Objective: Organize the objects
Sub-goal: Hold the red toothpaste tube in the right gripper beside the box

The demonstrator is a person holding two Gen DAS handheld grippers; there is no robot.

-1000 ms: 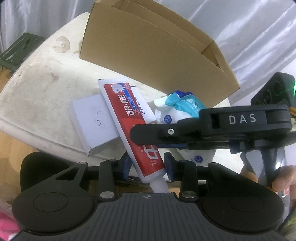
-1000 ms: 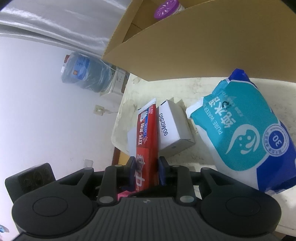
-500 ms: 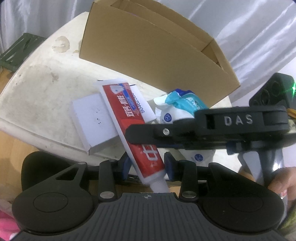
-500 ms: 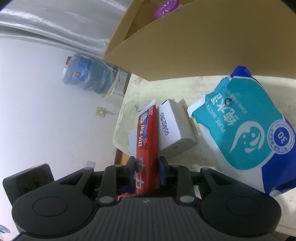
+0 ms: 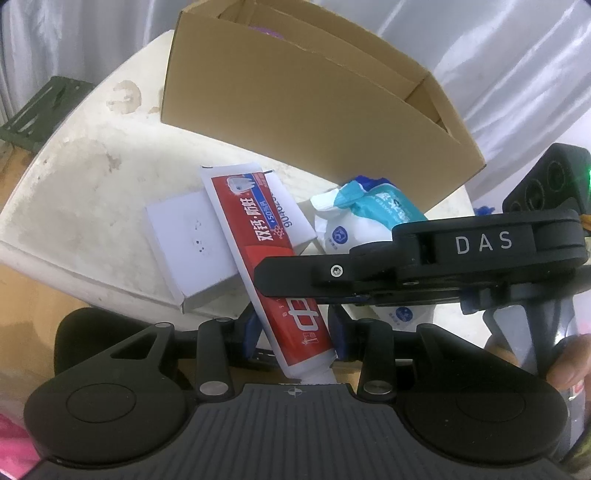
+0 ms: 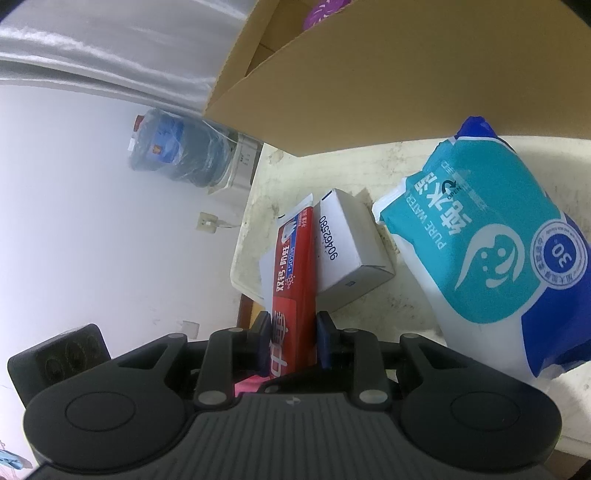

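A red and white toothpaste tube (image 5: 258,236) lies partly over a white box (image 5: 192,243) near the table's front edge. My left gripper (image 5: 293,326) is closed on the tube's cap end. My right gripper (image 6: 290,334) is also closed on the same tube (image 6: 295,273), and its black body (image 5: 424,266) crosses the left wrist view from the right. A teal and blue wet-wipes pack (image 6: 487,254) lies on the table to the right of the white box (image 6: 351,251). An open cardboard box (image 5: 314,99) stands behind them.
A purple-lidded item (image 6: 325,11) sits inside the cardboard box (image 6: 406,81). The white table (image 5: 85,177) is stained and its edge is close below the tube. A water jug (image 6: 173,147) stands on the floor beyond. A dark green crate (image 5: 40,107) is off the table's left.
Both grippers keep their hold on the toothpaste tube. The tube's far end has shifted slightly and the right gripper's body has moved a little in the left wrist view.
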